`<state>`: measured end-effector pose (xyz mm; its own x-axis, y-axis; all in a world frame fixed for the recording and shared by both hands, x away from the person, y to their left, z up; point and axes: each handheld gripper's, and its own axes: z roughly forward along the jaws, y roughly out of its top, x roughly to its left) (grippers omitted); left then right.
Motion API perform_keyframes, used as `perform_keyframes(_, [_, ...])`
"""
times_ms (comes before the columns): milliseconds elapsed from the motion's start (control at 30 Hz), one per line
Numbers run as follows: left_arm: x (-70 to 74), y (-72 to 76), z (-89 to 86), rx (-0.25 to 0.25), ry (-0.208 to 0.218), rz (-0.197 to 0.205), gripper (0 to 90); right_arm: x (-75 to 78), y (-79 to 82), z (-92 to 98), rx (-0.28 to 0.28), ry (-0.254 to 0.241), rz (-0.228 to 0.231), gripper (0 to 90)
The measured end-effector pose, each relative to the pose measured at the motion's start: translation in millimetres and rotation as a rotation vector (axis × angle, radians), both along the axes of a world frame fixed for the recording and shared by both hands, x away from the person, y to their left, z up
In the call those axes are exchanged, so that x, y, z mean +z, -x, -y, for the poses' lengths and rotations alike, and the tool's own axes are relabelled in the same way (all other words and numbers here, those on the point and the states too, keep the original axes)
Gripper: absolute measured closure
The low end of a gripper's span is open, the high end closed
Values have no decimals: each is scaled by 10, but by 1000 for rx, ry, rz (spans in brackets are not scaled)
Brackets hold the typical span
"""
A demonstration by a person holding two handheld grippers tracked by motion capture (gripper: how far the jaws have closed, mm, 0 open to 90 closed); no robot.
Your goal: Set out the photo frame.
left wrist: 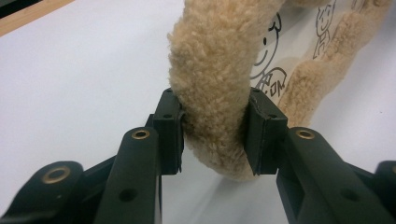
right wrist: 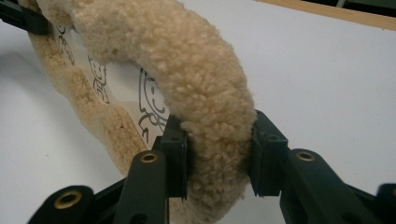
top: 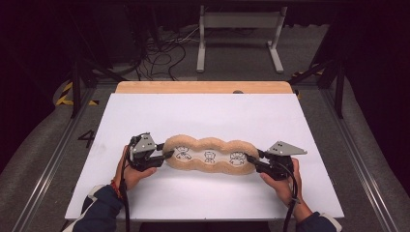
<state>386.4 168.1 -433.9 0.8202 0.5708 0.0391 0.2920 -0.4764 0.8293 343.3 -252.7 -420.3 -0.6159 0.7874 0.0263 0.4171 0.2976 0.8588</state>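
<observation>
Two pairs of black jaws are clamped on one fleecy tan cushion [top: 209,155], one pair at each end. In the left gripper view the left gripper [left wrist: 214,128] pinches the plush rim between its pads; in the right gripper view the right gripper [right wrist: 217,156] squeezes the opposite rim likewise. The cushion, long and lobed, with cartoon figures printed on its pale inner panel, sits at the centre of the high view, slightly below the middle. The supporting surface is a white board [top: 203,111] laid on a wooden table [top: 203,87], whose bare edge shows along the board's far side. Beyond, at the top of the frame, the floor is grey carpet with loose black cables [top: 159,55] upper left and a white metal stand [top: 240,36] upper centre. The surroundings are dark.
</observation>
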Motion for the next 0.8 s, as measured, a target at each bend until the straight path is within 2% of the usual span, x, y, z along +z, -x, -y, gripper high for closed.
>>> perform_keyframes(433, [20, 148, 20, 17, -46, 19, 613, -1, -122, -56, 15, 57, 35, 588])
perform_keyframes(800, [3, 133, 17, 17, -33, 21, 610, -7, -113, -60, 5, 58, 37, 569])
